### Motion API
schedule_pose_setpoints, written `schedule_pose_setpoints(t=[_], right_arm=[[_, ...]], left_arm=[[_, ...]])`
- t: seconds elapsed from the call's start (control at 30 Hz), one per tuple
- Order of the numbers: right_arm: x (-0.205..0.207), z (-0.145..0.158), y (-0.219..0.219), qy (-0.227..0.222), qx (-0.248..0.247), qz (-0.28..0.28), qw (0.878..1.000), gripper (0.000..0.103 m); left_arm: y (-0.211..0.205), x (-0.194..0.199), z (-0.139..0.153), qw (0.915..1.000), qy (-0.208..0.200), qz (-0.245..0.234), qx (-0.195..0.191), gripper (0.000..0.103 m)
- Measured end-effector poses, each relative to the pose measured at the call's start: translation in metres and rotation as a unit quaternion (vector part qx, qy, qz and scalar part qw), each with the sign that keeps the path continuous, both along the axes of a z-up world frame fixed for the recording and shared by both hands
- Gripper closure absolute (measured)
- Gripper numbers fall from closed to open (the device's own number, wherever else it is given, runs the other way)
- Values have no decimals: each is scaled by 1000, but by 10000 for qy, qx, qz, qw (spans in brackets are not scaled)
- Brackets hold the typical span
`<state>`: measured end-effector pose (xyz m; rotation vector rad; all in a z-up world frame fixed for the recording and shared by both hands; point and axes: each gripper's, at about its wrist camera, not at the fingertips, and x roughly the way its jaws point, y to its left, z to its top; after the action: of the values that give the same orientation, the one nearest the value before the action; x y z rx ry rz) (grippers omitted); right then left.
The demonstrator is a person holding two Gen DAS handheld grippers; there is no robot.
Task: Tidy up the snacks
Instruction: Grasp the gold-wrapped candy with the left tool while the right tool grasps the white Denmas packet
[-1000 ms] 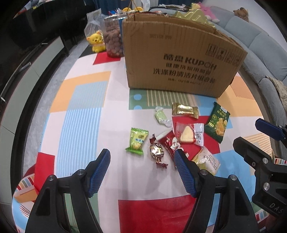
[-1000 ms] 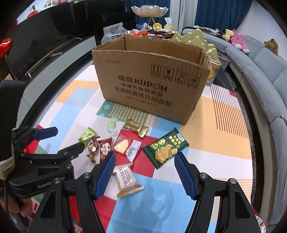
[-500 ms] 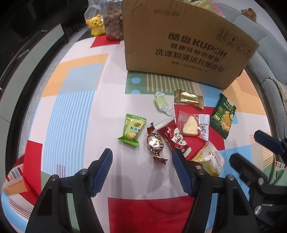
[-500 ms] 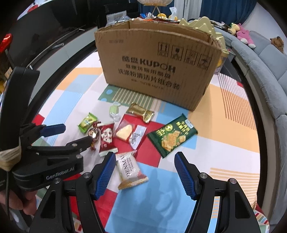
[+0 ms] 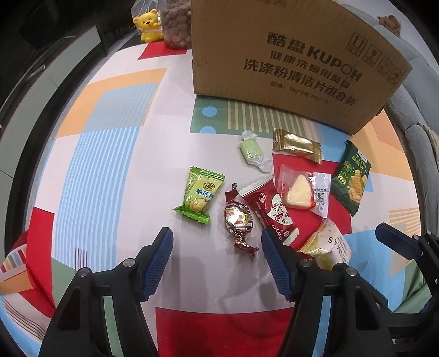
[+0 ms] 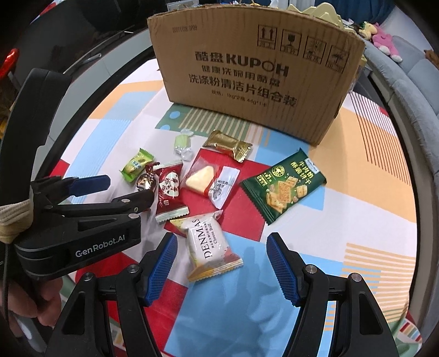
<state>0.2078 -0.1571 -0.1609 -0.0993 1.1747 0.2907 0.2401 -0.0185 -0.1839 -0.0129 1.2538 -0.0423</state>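
Observation:
Several wrapped snacks lie on the patterned tablecloth in front of a cardboard box (image 5: 288,55) (image 6: 255,68). My left gripper (image 5: 215,233) (image 6: 127,188) hovers over a brown foil candy (image 5: 238,219) (image 6: 145,180). Its jaws are closing, and the candy's tail lies in the gap untouched. Beside the candy are a green candy packet (image 5: 199,195) and a red packet (image 5: 271,208). My right gripper (image 6: 221,239) stands open astride the white DENMAS packet (image 6: 211,247) (image 5: 326,247) without touching it. A dark green cracker bag (image 6: 284,186) lies to its right.
A cheese wedge packet (image 6: 205,180), a gold packet (image 6: 227,145) and a pale green candy (image 6: 182,142) lie near the box. A yellow bear toy (image 5: 149,24) and a jar of brown balls (image 5: 177,24) stand behind it at the left. A grey sofa (image 6: 411,82) runs along the right.
Both grippers have sunk toward the snacks and tilted further down, so the box top has left the view. The left jaws have narrowed a little.

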Motion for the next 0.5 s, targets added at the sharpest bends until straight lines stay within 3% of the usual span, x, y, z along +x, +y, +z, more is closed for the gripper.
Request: schedule_pose_setpoints(t=[0.27, 0.5], right_arm=[[4, -7, 3, 55, 29, -1, 10000, 35], [6, -12, 4, 113, 32, -5, 9999, 44]], left_arm=[[3, 8, -9, 9999, 86, 113, -45, 45], [5, 20, -15, 9999, 77, 141, -24, 47]])
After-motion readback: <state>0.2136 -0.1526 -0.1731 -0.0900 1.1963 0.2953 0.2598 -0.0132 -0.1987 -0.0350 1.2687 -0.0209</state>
